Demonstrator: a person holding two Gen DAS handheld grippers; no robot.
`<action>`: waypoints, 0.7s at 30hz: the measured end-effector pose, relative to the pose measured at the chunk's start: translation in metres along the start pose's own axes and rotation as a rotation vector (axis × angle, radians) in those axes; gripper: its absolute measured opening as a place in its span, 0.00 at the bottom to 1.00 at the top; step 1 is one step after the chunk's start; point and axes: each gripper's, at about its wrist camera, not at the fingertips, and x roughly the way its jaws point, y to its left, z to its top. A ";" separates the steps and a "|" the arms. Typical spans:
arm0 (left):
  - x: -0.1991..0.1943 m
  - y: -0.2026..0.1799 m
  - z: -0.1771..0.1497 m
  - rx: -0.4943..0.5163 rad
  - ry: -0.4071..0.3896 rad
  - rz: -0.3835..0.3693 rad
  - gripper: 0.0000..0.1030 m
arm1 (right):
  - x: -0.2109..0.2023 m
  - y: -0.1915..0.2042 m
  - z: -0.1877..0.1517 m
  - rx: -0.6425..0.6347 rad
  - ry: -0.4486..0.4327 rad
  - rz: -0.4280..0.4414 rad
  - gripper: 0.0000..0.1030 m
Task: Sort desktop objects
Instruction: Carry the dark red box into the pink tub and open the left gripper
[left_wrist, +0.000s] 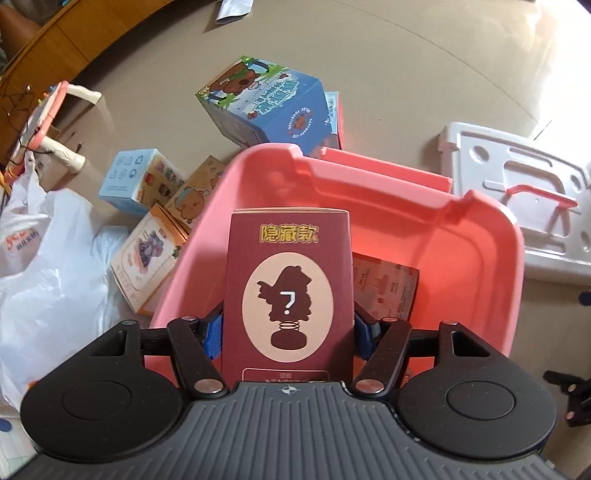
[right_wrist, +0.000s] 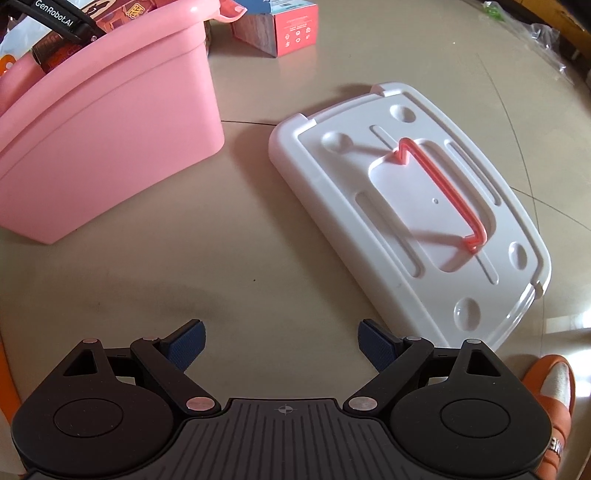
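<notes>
My left gripper (left_wrist: 288, 332) is shut on a maroon box (left_wrist: 290, 280) with a question-mark silhouette and holds it over the open pink bin (left_wrist: 480, 236). Another box (left_wrist: 386, 288) lies on the bin floor. A big blue capybara box (left_wrist: 262, 103) stands behind the bin, and several small boxes (left_wrist: 147, 177) lie to its left. My right gripper (right_wrist: 282, 345) is open and empty above the beige floor. The pink bin (right_wrist: 110, 129) is to its upper left, with the left gripper (right_wrist: 59, 18) showing above the rim.
The bin's white lid (right_wrist: 406, 206) with a pink handle lies on the floor to the right; it also shows in the left wrist view (left_wrist: 517, 199). A white plastic bag (left_wrist: 44, 266) lies at left. A red box (right_wrist: 288, 29) stands behind the bin. An orange shoe (right_wrist: 554, 387) is at lower right.
</notes>
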 end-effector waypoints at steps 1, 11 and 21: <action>0.000 0.000 0.000 0.010 0.000 0.012 0.68 | 0.000 0.000 0.000 0.001 0.000 0.000 0.85; -0.013 0.009 -0.001 -0.053 -0.030 0.058 0.72 | -0.002 -0.004 0.001 0.011 0.012 -0.009 0.85; -0.072 0.006 -0.006 -0.105 -0.136 0.032 0.80 | -0.025 0.000 0.004 -0.026 -0.035 -0.018 0.85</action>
